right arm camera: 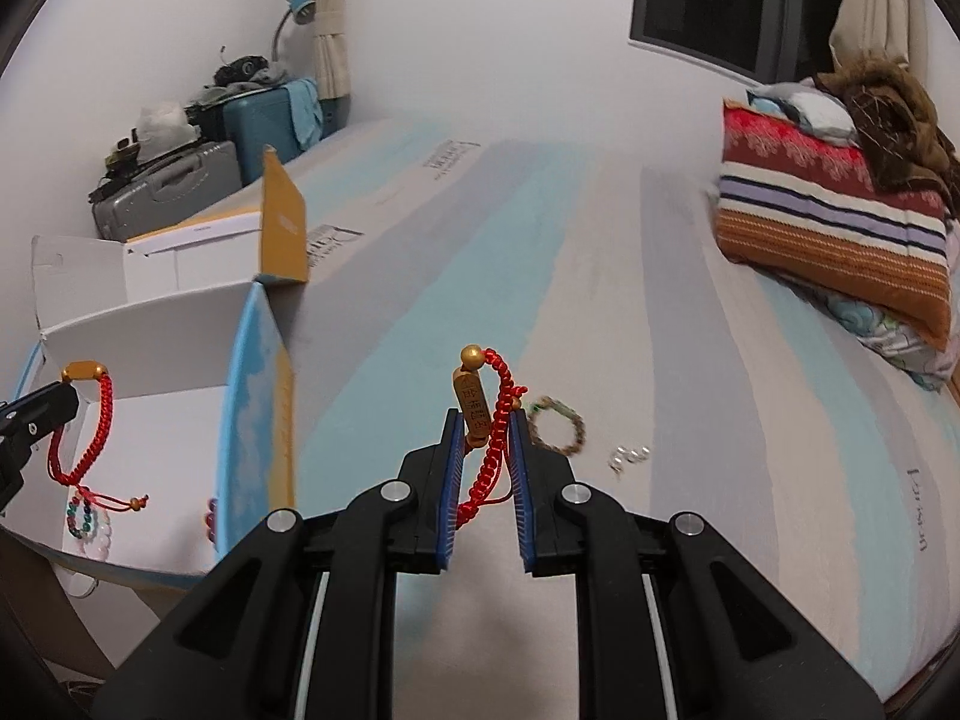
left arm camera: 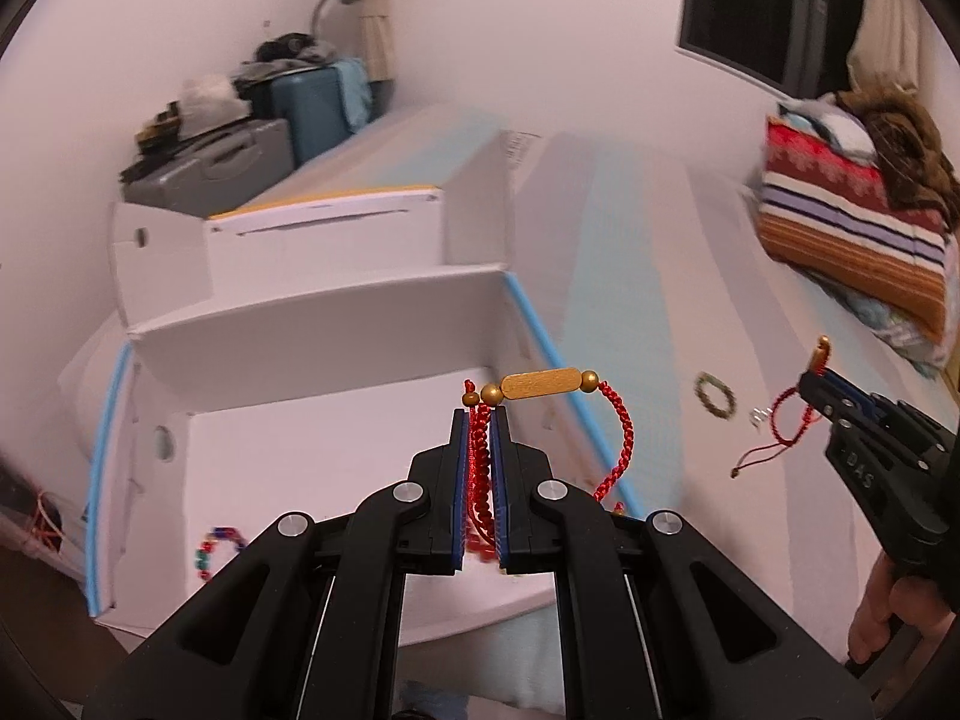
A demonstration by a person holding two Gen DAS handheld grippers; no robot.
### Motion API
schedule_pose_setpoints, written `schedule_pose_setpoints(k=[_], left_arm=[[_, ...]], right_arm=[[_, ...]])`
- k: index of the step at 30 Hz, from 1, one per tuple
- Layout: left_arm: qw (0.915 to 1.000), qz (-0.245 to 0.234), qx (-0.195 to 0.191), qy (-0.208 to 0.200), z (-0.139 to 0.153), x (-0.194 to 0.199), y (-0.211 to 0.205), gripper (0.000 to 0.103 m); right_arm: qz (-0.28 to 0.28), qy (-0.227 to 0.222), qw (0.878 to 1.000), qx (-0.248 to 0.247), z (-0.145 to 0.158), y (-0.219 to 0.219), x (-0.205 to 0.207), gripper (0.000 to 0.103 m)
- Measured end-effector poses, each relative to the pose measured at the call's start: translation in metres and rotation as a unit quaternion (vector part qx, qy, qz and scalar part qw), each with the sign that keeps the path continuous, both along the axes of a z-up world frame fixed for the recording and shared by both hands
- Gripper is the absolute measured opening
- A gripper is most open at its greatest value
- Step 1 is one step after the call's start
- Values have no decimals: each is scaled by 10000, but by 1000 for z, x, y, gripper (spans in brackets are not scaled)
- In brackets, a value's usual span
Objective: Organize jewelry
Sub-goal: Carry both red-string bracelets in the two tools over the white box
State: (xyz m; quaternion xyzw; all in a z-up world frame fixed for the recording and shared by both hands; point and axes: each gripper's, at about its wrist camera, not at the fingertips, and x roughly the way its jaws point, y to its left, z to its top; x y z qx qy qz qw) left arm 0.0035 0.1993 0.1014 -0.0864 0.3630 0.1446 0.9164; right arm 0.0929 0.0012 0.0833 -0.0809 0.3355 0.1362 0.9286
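While the red cord bracelet (left arm camera: 543, 385) hung pinched in the left gripper (left arm camera: 481, 414), its gold bar lay crosswise just above the fingertips and its loop drooped on the right side, directly over the open white box (left arm camera: 312, 456). So the box lay straight below and ahead of these fingers, and the left hand was clearly the nearer one. The right gripper (right arm camera: 487, 420), out over the striped bed (right arm camera: 690, 324), clasped a second red bracelet (right arm camera: 480, 396), its bar upright, well apart from the box. A green beaded bracelet (right arm camera: 558, 425) lay on the bed just beyond.

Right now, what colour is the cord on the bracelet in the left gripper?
Red braided cord with gold beads, clearest in the left wrist view, clamped in the left gripper.
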Motion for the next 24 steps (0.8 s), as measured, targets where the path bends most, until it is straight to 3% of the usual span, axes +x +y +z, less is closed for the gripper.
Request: schedule_pose_setpoints(k=[9, 24], left_arm=[[9990, 406, 128, -125, 6, -23, 37, 6], [9958, 847, 229, -277, 9, -52, 87, 7]], right_arm=[[171, -284, 9992, 221, 15, 34, -7, 14], [1013, -712, 9916, 386, 24, 112, -36, 14]])
